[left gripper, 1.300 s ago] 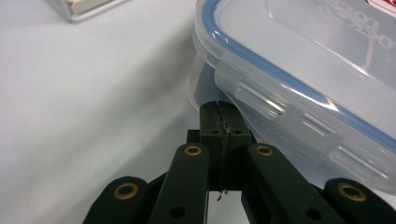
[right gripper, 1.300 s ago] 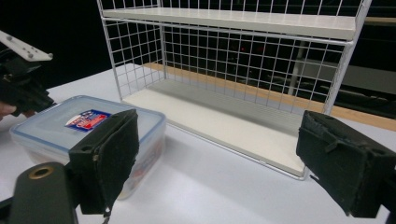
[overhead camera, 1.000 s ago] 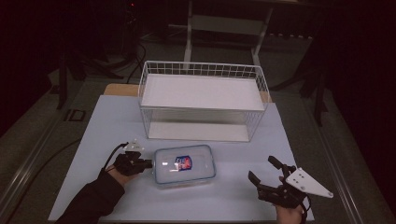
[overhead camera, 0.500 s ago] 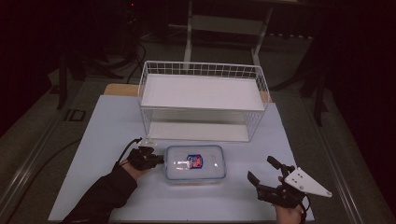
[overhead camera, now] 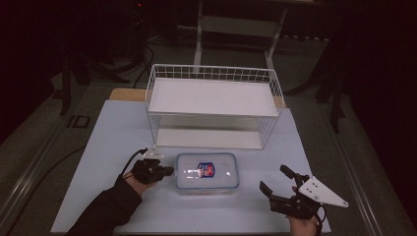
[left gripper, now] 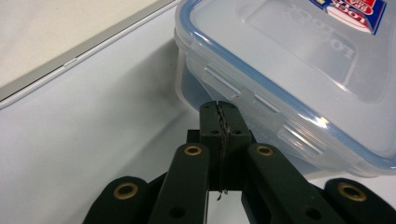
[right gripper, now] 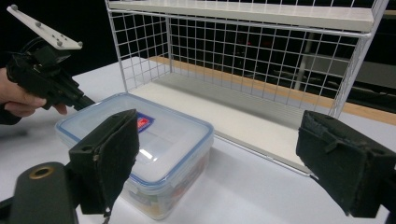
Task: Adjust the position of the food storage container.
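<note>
A clear plastic food container (overhead camera: 206,171) with a blue-rimmed lid and a red-and-blue label lies on the white table, in front of the wire rack. My left gripper (overhead camera: 168,171) is shut with nothing between its jaws. Its joined tips (left gripper: 220,106) rest against the container's (left gripper: 299,60) left side wall, under the lid's clip. My right gripper (overhead camera: 274,178) stands open near the table's front right, apart from the container (right gripper: 140,140). Its wide-spread pads (right gripper: 112,149) frame the box, and the left gripper (right gripper: 88,102) shows beyond it.
A white wire rack (overhead camera: 212,73) with a white shelf on top and a white board (overhead camera: 206,138) below stands behind the container, its front side open. The table's front edge (overhead camera: 196,230) lies close under both hands. Dark floor and stands surround the table.
My left gripper has moved right, and the container has slid right with it and turned squarer to the rack. The right gripper has stayed put.
</note>
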Motion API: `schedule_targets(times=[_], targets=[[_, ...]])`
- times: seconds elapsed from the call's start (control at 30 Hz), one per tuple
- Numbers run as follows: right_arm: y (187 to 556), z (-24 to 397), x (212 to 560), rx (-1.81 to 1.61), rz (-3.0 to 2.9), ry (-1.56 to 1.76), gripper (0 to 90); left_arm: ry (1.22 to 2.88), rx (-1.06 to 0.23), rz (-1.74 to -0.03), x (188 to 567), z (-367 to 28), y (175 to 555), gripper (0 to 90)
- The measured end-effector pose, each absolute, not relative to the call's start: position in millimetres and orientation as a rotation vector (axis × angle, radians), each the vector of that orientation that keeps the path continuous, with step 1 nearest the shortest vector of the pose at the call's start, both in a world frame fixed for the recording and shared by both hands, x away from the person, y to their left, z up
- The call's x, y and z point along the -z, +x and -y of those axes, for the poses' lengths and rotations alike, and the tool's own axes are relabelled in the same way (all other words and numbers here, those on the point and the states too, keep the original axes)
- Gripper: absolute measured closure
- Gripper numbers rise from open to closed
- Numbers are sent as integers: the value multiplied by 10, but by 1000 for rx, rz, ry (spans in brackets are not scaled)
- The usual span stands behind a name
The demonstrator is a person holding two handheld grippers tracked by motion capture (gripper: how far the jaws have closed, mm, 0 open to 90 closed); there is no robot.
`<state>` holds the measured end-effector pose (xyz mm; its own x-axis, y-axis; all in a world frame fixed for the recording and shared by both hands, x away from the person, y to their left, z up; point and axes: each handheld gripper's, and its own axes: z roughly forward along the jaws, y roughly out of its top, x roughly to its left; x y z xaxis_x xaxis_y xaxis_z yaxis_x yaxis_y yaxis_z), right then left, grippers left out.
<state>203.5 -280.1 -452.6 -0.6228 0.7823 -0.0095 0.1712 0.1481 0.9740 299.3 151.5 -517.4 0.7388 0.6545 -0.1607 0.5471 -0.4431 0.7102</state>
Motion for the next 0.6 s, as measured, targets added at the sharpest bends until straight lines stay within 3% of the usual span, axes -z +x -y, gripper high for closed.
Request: schedule_targets(times=[0.47, 0.6], targets=[[2048, 2790, 4545, -1498, -1914, 906, 131, 2176, -186, -845, 5171, -1284, 3049, 892], [2044, 2775, 4544, -1481, -1917, 898, 130, 2174, -195, -861, 5138, -1357, 3033, 785]])
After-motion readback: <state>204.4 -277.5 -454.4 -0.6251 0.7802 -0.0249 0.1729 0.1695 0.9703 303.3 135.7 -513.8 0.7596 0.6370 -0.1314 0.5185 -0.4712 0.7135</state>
